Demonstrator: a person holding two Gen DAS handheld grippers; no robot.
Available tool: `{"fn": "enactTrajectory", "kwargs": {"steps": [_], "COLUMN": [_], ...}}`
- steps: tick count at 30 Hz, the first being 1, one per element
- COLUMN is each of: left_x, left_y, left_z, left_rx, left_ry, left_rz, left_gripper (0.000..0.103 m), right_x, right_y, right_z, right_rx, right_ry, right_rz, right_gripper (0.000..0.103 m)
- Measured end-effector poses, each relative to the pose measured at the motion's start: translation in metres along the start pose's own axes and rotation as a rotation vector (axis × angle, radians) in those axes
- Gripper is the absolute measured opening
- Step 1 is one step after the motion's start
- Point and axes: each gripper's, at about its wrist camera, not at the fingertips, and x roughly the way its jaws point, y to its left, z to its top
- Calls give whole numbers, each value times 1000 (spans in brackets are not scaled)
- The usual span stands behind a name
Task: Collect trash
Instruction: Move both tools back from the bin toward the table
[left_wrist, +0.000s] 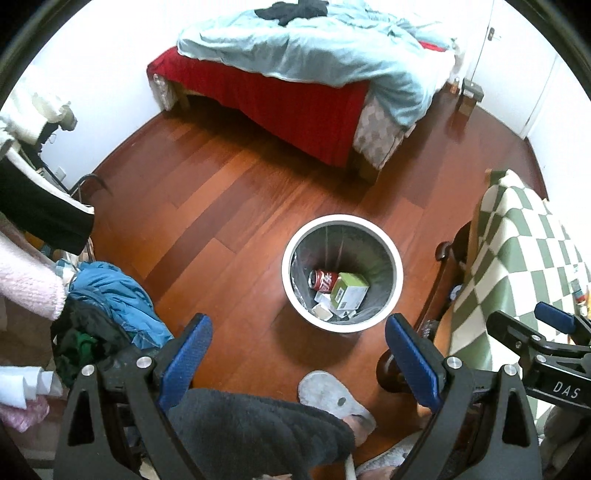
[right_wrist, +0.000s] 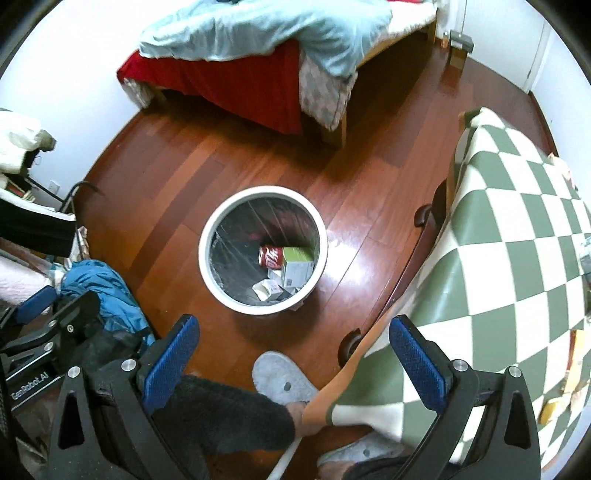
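Note:
A white round trash bin (left_wrist: 293, 240) (right_wrist: 207, 236) with a dark liner stands on the wooden floor. Inside it lie a red soda can (left_wrist: 323, 278) (right_wrist: 270, 256), a green and white carton (left_wrist: 349, 291) (right_wrist: 298, 264) and small white scraps (left_wrist: 322, 310) (right_wrist: 266, 287). My left gripper (left_wrist: 298, 356) hovers above and in front of the bin, open, with nothing between its blue pads (left_wrist: 186, 356). My right gripper (right_wrist: 293, 360) is likewise open and holds nothing; it also shows at the right edge of the left wrist view (left_wrist: 554, 332).
A bed (left_wrist: 295, 74) (right_wrist: 258, 55) with a light blue duvet and red sheet stands beyond the bin. A table under a green checked cloth (left_wrist: 517, 266) (right_wrist: 498, 240) is on the right. Piled clothes (left_wrist: 110, 295) (right_wrist: 99, 288) lie left. A person's slippered foot (left_wrist: 328, 391) (right_wrist: 282, 376) is below.

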Motion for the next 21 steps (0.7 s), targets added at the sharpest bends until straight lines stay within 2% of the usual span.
{"fn": "enactTrajectory", "kwargs": {"steps": [6, 11, 14, 17, 21], "left_x": [-47, -76, -74, -55, -13], "left_y": [-11, -27, -58, -102, -186], "left_z": [-2, 1, 4, 3, -5], "left_rx": [7, 22, 61, 112, 209], "left_ry": [-49, -117, -129, -98, -28], "left_rz": [22, 37, 27, 1, -49], "left_gripper": [96, 96, 96, 96, 96], "right_x": [-52, -87, -101, -108, -108], "right_y": [0, -26, -65, -122, -214], "right_z": [-6, -18, -28, -45, -77], "right_rx": [22, 113, 191, 275, 411], "right_ry": [-72, -94, -109, -112, -75], "right_rz": [58, 169, 175, 113, 19], "right_gripper": [103, 103, 103, 103, 103]}}
